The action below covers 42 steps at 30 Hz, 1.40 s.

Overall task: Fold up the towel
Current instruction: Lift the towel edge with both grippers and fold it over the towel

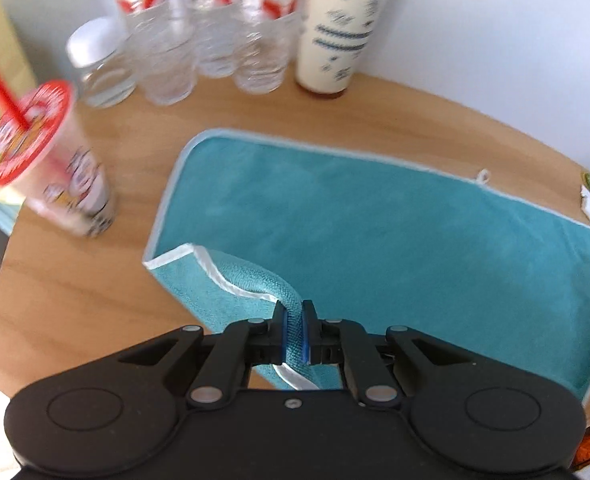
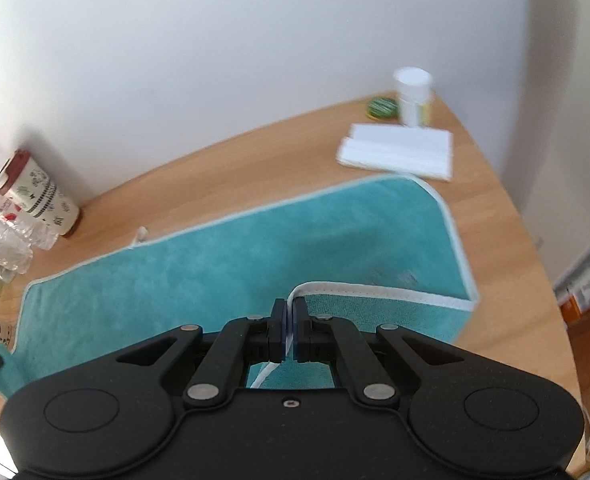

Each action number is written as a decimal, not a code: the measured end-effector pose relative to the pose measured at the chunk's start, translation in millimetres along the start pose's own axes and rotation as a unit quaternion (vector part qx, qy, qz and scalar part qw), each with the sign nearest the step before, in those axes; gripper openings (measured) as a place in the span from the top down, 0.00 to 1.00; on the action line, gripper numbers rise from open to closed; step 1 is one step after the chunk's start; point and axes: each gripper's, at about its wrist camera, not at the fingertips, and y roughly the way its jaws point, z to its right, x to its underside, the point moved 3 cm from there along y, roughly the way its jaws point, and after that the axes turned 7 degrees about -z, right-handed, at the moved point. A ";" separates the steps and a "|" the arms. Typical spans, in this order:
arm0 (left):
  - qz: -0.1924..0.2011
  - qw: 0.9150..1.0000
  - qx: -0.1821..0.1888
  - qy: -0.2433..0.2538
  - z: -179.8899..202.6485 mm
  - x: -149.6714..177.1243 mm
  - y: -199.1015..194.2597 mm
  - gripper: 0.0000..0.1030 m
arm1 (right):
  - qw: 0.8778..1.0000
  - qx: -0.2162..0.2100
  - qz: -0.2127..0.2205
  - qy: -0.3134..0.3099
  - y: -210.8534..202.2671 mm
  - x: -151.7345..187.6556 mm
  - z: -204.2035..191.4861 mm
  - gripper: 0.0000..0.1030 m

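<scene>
- A round wooden table [image 2: 495, 216] stands against a plain white wall, and a teal towel [image 1: 375, 232] lies across most of its near half.
- Nearest, the left gripper [image 1: 294, 330] has its jaws pinched tight on the towel's near edge by the left corner; the cloth bunches up between the pads and the white hem curls over onto the flat part.
- The right gripper [image 2: 290, 330] is clamped on the white hem of the same near edge toward the right corner — that edge is lifted and turned a little inward.
- By my reading the fold is only beginning: both near corners are gripped and raised, while the far edge with its small hanging loop [image 1: 483, 176] lies flat.
- What is left — carrying the near edge over to the far one, laying it down, and any further folds.
- Beyond the towel to the left are a lidded cup with a red straw [image 1: 43, 160], clear water bottles [image 1: 215, 32] and a patterned tumbler [image 1: 343, 28].
- Far right sit folded white napkins [image 2: 399, 150] and a small white container [image 2: 413, 96].
</scene>
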 end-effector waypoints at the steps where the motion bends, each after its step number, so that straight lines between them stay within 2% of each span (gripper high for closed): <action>1: 0.002 1.000 0.005 0.005 7.1 -5.1 1.4 0.94 | 1.000 -0.004 0.001 -0.005 2.1 -2.9 -4.9 0.98; 9: 0.006 0.998 0.035 0.044 55.6 -27.5 14.9 0.94 | 0.998 -0.044 -0.001 -0.052 29.1 -27.9 -59.8 0.98; 16: 0.006 0.997 0.051 0.052 78.7 -44.6 26.3 0.94 | 0.995 -0.064 -0.007 -0.081 53.8 -48.2 -95.9 0.98; 21: -0.001 0.997 0.063 0.053 90.7 -60.2 38.4 0.94 | 0.993 -0.073 -0.026 -0.093 77.8 -57.9 -114.9 0.98; 27: -0.009 0.993 0.081 0.085 121.4 -72.4 58.9 0.94 | 0.989 -0.079 -0.055 -0.112 103.7 -55.1 -134.5 0.98; 35: -0.031 0.992 0.092 0.080 143.7 -79.1 90.5 0.94 | 0.989 -0.076 -0.079 -0.094 141.1 -58.8 -143.9 0.98; 42: -0.036 0.991 0.102 0.082 162.1 -83.3 109.4 0.94 | 0.989 -0.088 -0.093 -0.072 162.3 -59.7 -150.2 0.98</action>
